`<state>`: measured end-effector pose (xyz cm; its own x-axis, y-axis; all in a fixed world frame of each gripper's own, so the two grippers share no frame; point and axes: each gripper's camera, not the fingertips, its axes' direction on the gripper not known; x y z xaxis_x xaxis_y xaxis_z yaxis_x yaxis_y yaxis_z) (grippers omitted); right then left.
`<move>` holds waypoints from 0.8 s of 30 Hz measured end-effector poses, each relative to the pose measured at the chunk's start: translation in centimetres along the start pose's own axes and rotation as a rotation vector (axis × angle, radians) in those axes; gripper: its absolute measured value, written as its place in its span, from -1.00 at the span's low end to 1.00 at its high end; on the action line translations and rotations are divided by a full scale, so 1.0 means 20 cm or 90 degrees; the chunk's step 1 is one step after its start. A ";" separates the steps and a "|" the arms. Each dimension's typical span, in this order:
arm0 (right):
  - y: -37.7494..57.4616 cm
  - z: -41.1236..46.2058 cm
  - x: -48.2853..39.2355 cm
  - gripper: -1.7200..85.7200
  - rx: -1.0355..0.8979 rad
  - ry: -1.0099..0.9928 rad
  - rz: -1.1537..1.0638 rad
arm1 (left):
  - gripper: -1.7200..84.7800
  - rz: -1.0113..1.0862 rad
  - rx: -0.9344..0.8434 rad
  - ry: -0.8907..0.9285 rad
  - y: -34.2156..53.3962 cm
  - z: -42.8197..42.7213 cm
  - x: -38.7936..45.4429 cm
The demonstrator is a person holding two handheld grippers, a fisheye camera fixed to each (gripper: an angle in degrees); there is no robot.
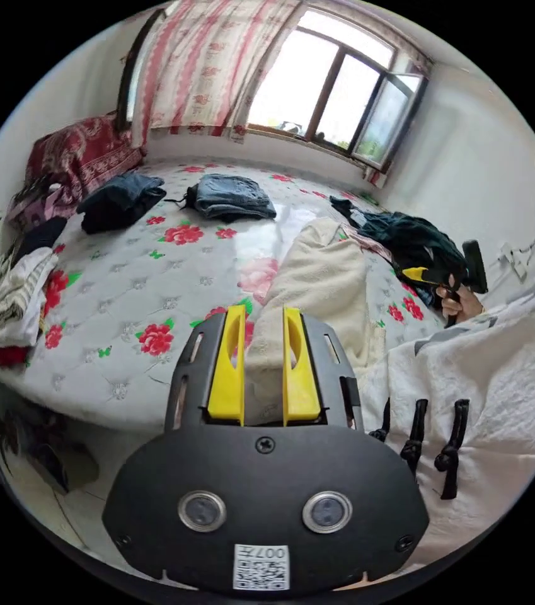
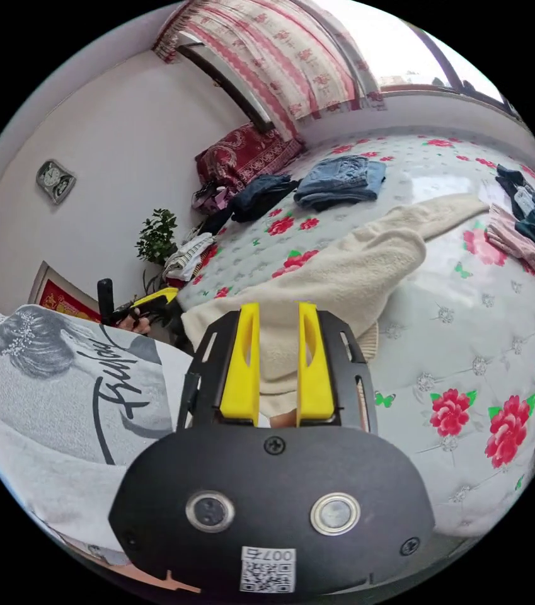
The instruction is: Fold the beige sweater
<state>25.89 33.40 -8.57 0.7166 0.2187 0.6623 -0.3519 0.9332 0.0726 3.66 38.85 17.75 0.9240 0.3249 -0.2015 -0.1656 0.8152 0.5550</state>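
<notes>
Left gripper view: beige sweater (image 1: 321, 283) lies on bed (image 1: 128, 302), long axis running from near edge away toward far window. Left tongs (image 1: 264, 362) at near end, yellow jaws either side of cloth with small gap; real pinch — cannot tell. Right gripper view: right tongs (image 2: 278, 362) likewise straddle near hem of sweater (image 2: 343, 271), clamp also uncertain. Other tongs (image 1: 437, 277) off to right. Both equally near hem; sleeve stretches far.
</notes>
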 end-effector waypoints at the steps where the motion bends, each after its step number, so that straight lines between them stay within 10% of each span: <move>1: 0.02 0.02 0.00 -0.80 0.002 -0.003 0.010 | -0.72 0.024 -0.015 -0.005 -0.02 0.03 0.03; 10: -0.15 0.69 -0.58 -0.70 -0.173 -0.100 -0.219 | -0.85 -0.001 -0.237 0.024 -0.04 0.55 -0.14; 16: -0.27 1.07 -0.98 -0.68 -0.242 0.042 -0.395 | -0.93 -0.023 -0.075 0.296 -0.44 0.32 -0.18; 24: -0.32 0.50 -0.75 -0.81 0.009 0.171 -0.231 | -0.73 0.006 0.048 0.228 -0.35 0.12 -0.21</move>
<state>11.37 21.23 -11.52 0.9252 -0.0546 0.3756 -0.0554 0.9595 0.2761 1.73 30.57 16.63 0.7407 0.4909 -0.4587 -0.1355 0.7778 0.6137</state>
